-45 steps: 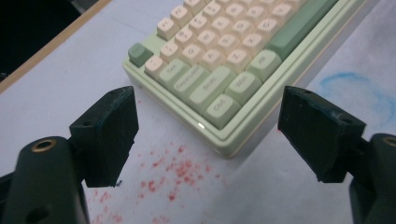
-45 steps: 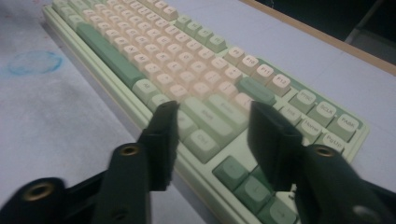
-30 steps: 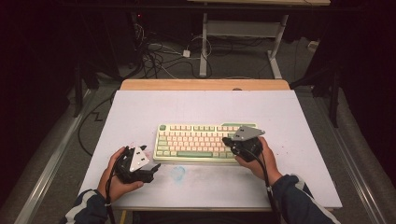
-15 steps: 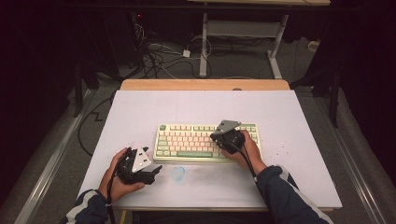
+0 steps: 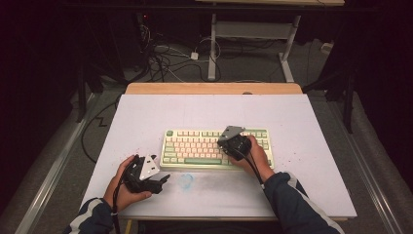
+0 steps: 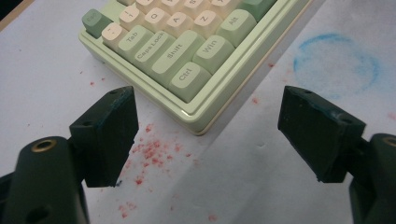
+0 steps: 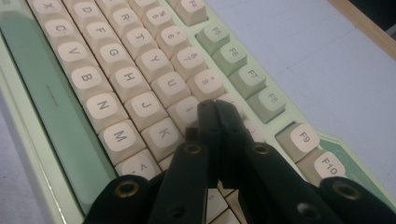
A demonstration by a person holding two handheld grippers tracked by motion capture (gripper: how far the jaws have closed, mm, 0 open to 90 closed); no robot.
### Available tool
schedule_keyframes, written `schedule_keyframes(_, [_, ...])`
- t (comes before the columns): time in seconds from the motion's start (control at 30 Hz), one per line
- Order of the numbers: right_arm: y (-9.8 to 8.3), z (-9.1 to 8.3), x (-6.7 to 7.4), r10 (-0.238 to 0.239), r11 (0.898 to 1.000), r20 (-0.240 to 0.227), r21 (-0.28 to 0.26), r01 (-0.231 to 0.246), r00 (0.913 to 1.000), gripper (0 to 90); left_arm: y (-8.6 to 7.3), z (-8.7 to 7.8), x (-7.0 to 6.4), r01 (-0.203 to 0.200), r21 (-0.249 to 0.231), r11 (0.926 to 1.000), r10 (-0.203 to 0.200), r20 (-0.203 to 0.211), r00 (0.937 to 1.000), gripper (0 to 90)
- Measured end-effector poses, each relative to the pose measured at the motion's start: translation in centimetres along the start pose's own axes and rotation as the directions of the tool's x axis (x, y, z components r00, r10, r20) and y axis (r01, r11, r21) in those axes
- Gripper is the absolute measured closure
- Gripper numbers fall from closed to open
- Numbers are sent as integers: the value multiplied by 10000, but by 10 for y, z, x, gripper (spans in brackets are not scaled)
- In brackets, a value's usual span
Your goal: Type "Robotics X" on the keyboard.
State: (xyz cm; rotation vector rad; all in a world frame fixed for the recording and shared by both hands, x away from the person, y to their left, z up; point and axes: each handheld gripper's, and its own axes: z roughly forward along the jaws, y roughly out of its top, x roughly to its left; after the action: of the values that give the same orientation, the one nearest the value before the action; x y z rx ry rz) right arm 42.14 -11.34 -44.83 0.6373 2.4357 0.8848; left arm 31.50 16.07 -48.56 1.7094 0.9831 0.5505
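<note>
Over the keyboard (image 5: 195, 146), right tool (image 7: 215, 105) pinched together, tips at the keys

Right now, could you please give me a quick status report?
Left tool open, off the keyboard's corner. Right tool shut, tips over the keys. Nothing in the way.

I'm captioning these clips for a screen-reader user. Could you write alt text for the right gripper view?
The right gripper, its two black fingers shut together, points down at the cream keys of a pale green keyboard, tips near the I and O keys. A green space bar runs along the left, and the white table lies beyond.
</note>
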Motion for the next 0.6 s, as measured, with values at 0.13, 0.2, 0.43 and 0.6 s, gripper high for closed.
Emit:
schedule_keyframes(0.13, [-1, -8, -4, 300, 9989, -65, -350, -302, 9995, 900, 0, 0, 0, 21, 0, 10000, -21, -26, 10000, 189])
schedule_keyframes(0.2, [-1, -12, -6, 398, 9977, -36, -554, -399, 9992, 893, 0, 1, 1, 14, 36, 10000, -14, -44, 10000, 190])
schedule_keyframes(0.43, [-4, -25, -8, 622, 9930, 28, -1009, -616, 9981, 877, -1, 1, 0, -66, 111, 9999, 66, -55, 10000, 190])
schedule_keyframes(0.6, [-6, -33, -9, 629, 9911, 48, -1180, -619, 9980, 834, -1, 1, 0, -91, 113, 9999, 92, -62, 9999, 190])
